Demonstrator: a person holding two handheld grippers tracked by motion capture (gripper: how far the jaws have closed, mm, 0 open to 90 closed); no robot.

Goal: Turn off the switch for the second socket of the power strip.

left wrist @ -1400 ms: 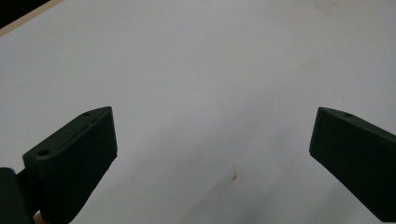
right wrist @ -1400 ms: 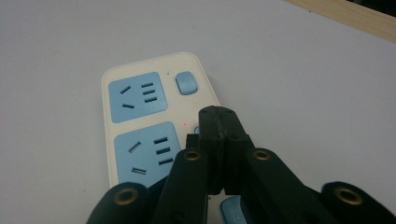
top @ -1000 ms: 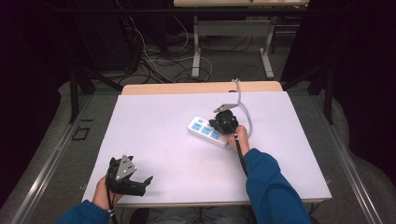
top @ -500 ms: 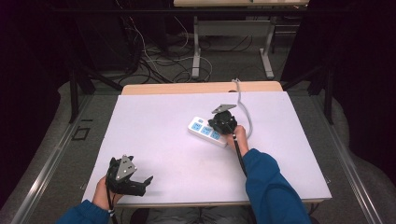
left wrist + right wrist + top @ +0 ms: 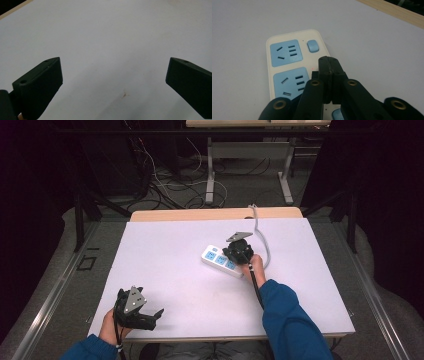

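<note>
Your right claw is clenched with nothing between its jaws, tips poised over the white power strip just short of the blue switch; your left claw sits released and idle at the near left corner of the desk. Judging from this, the switch press looks lined up but not yet made. The strip lies flat right of desk centre, long axis diagonal from far-left to near-right, sockets facing up, its cable running to the far edge.

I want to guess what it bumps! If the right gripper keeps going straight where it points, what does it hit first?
Probably the white power strip: the shut right gripper points down at its top, near the blue switch. How close it is I cannot tell.
</note>
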